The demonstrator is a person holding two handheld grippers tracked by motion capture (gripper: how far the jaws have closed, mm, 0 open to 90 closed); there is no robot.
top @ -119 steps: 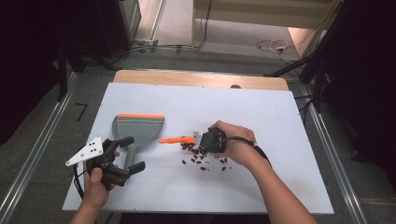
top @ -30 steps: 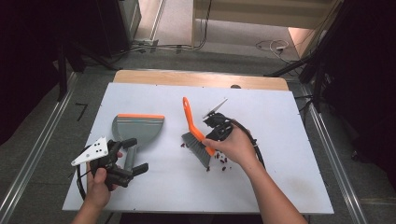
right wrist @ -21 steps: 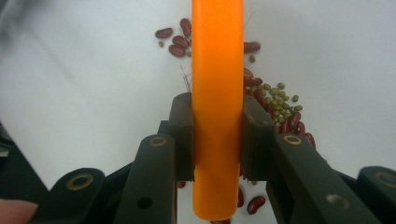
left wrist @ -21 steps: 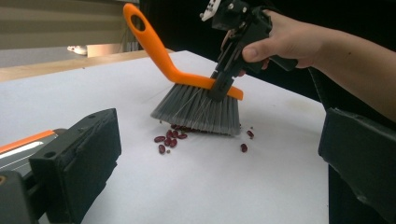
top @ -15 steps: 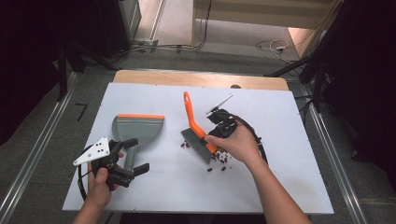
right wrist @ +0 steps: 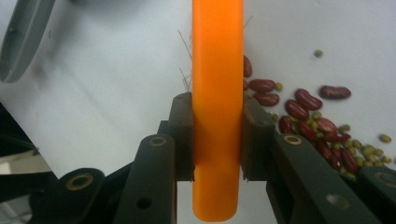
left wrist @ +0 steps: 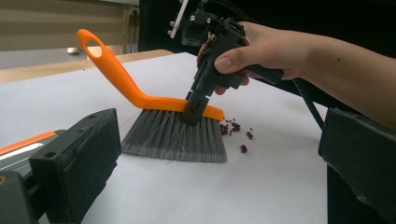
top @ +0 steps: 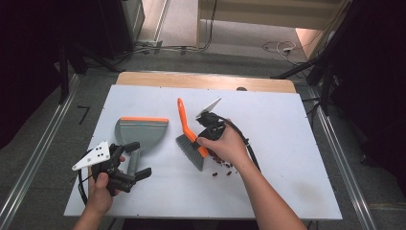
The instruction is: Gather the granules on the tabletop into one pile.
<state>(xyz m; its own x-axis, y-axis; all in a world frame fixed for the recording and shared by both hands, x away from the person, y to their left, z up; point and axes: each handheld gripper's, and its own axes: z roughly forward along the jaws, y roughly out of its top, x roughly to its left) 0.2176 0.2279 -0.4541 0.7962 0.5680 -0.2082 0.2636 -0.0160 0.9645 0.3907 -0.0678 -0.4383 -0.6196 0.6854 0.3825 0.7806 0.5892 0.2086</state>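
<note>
Toward the near left corner of the desk [top: 143,98] we see the left gripper [top: 136,160] held low over the white top, its jaws spread wide with nothing between them; the grey handle of the dustpan [top: 142,131] lies right by them, and we cannot tell whether they touch it. The dustpan's orange-edged tray lies flat just beyond, left of the middle. Near the middle of the desk stands the brush [top: 190,143], its grey bristles down on the white top and its orange handle slanting up toward the far edge. The right gripper [right wrist: 217,140] clamps that orange back firmly between both pads. Just right of the bristles, red and green beans [right wrist: 322,123] lie scattered in a loose patch on the desk, beneath the right hand [top: 229,143].
</note>
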